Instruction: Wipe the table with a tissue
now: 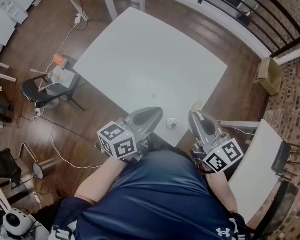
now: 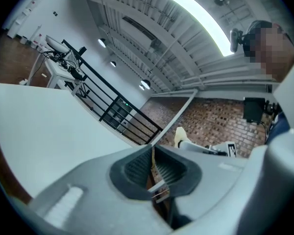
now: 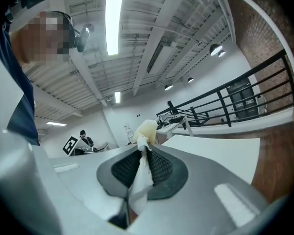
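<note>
Head view: left gripper (image 1: 154,113) is held by the body, jaws closed together; right gripper (image 1: 195,115) jaws are clamped on tissue (image 3: 146,130).

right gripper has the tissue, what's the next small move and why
Probably tip the right gripper down and forward until the tissue touches the white table. Its jaws are shut on the tissue, but its view shows mostly ceiling, and it sits at the table's near edge.
</note>
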### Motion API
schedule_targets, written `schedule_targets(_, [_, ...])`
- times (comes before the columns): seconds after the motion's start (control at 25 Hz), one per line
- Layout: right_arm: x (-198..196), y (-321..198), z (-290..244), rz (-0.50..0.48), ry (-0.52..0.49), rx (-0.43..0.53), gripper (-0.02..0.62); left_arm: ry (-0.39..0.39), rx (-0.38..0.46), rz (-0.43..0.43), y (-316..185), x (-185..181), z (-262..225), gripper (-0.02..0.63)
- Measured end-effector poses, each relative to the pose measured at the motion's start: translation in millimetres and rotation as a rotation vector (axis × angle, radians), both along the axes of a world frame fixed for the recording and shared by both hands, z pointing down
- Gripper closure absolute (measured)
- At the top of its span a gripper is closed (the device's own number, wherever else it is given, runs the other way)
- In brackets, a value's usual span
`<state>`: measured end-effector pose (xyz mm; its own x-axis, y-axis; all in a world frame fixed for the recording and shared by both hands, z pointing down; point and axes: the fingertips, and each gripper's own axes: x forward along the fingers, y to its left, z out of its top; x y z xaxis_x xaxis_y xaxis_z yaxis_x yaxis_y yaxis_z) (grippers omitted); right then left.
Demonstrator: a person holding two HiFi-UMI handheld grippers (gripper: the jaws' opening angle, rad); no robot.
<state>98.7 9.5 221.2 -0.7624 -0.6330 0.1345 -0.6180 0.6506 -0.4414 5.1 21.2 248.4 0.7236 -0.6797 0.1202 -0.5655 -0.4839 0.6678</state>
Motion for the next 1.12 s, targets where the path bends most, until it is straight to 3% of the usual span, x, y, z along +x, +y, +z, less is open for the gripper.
schedule_targets(1.12, [3.7,6.3,-3.5,0.024,-0.015,0.019,0.580,-0.008,0.008,0.004,4.6,-6.6,-3.0,0.588])
